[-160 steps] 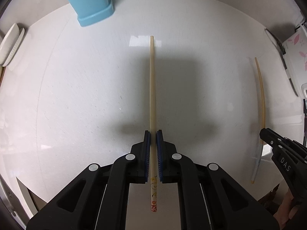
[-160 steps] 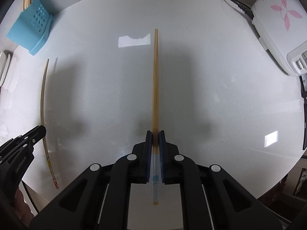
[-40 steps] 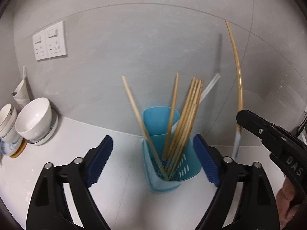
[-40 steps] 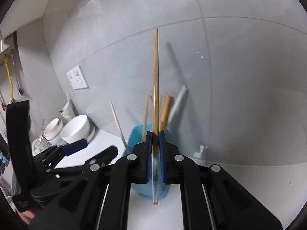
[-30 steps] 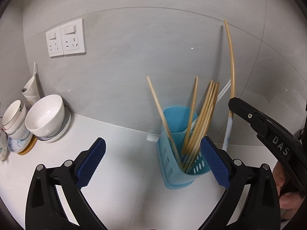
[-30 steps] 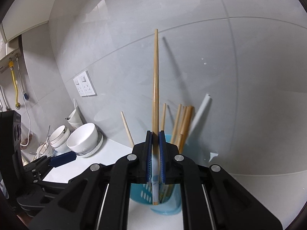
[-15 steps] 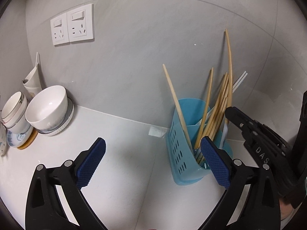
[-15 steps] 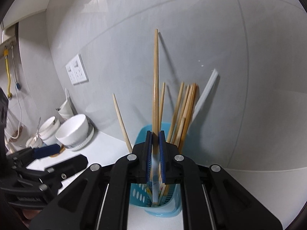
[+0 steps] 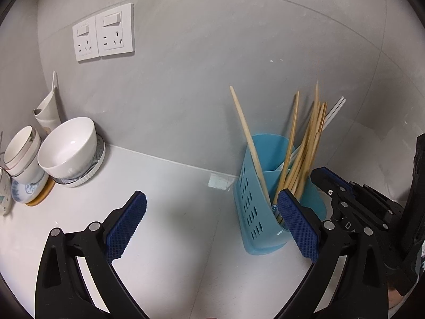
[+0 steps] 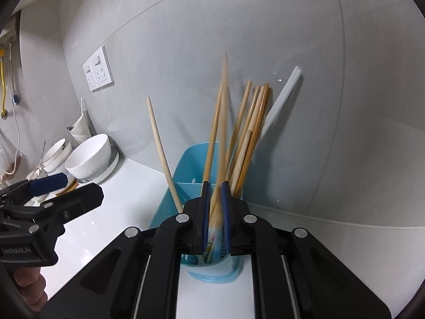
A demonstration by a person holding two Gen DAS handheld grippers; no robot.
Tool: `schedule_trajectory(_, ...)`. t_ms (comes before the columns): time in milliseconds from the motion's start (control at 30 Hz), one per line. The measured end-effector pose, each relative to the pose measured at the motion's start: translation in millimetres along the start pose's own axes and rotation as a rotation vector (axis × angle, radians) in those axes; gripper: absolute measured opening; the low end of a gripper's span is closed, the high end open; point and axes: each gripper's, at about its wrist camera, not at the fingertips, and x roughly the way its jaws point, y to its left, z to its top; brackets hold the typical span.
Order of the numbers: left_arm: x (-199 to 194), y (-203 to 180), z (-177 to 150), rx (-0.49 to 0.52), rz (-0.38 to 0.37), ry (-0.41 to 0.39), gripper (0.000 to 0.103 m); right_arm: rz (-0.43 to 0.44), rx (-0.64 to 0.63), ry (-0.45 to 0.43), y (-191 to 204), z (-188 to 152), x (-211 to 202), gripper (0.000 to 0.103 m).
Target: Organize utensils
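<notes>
A blue slotted utensil holder (image 9: 255, 207) stands on the white counter by the grey wall, with several wooden chopsticks (image 9: 305, 143) and a white one in it. It also shows in the right wrist view (image 10: 186, 170). My left gripper (image 9: 211, 223) is open and empty, to the left of the holder. My right gripper (image 10: 214, 204) is just above the holder's rim with its pads slightly apart. A blurred chopstick (image 10: 223, 122) drops between them into the holder.
White bowls (image 9: 67, 148) and cups (image 9: 21, 154) are stacked at the left on the counter. A double wall socket (image 9: 103, 36) is above them. The counter (image 9: 164, 186) runs in front of the holder.
My right gripper has opened slightly and let its chopstick slip down into the holder. My left gripper has stayed open and shifted left of the holder.
</notes>
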Motion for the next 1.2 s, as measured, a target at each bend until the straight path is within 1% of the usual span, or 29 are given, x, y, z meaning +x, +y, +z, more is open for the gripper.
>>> schedule_trajectory(33,-1.6,-0.3,0.1,0.002,-0.001,-0.002,0.097,-0.003,-0.004,0.003,1.1,1.0,-2.0,0.009)
schedule_trajectory(100,-4.6,-0.5,0.6,0.001,-0.004,-0.003,0.097,-0.022,-0.012,0.012,2.5,4.0,-8.5,0.013)
schedule_trajectory(167,-9.0,-1.1,1.2,-0.002,-0.01,-0.005,0.097,-0.025,-0.007,0.024,3.4,7.2,-15.2,0.029)
schedule_trajectory(233,-14.5,-2.3,1.6,-0.001,-0.016,-0.008,0.097,-0.043,0.003,0.022,0.7,9.2,-26.5,0.035)
schedule_trajectory(400,-30.9,-7.7,0.3,0.004,-0.017,-0.023,0.097,-0.067,0.026,0.027,-6.3,10.3,-56.1,0.058)
schedule_trajectory(433,-34.5,-8.5,-0.8,-0.002,-0.017,-0.025,0.097,-0.067,0.022,0.037,-6.9,9.7,-59.9,0.065)
schedule_trajectory(500,-39.6,-10.4,-3.7,-0.003,-0.023,-0.024,0.097,-0.064,0.018,0.055,-8.5,6.3,-68.6,0.068)
schedule_trajectory(567,-45.0,-13.8,-8.8,0.006,-0.024,-0.021,0.097,-0.074,0.019,0.067,-10.1,1.6,-76.5,0.079)
schedule_trajectory(600,-46.9,-14.9,-11.2,0.007,-0.024,-0.021,0.097,-0.079,0.023,0.07,-10.7,-1.3,-80.7,0.081)
schedule_trajectory(667,-51.6,-16.9,-17.5,0.003,-0.025,-0.018,0.097,-0.091,0.025,0.078,-11.2,-7.2,-87.0,0.089)
schedule_trajectory(733,-53.1,-19.0,-22.8,0.008,-0.036,-0.003,0.097,-0.116,0.026,0.079,-10.4,-15.2,-93.2,0.092)
schedule_trajectory(833,-56.7,-22.2,-30.8,0.022,-0.033,0.004,0.097,-0.128,0.026,0.085,-11.0,-24.3,-100.0,0.094)
schedule_trajectory(1000,-60.2,-23.3,-39.7,0.021,-0.024,0.011,0.097,-0.138,0.032,0.104,-13.4,-33.9,-106.8,0.095)
schedule_trajectory(1200,-59.7,-27.7,-41.4,0.026,-0.023,0.014,0.097,-0.15,0.042,0.105,-16.9,-33.8,-110.6,0.095)
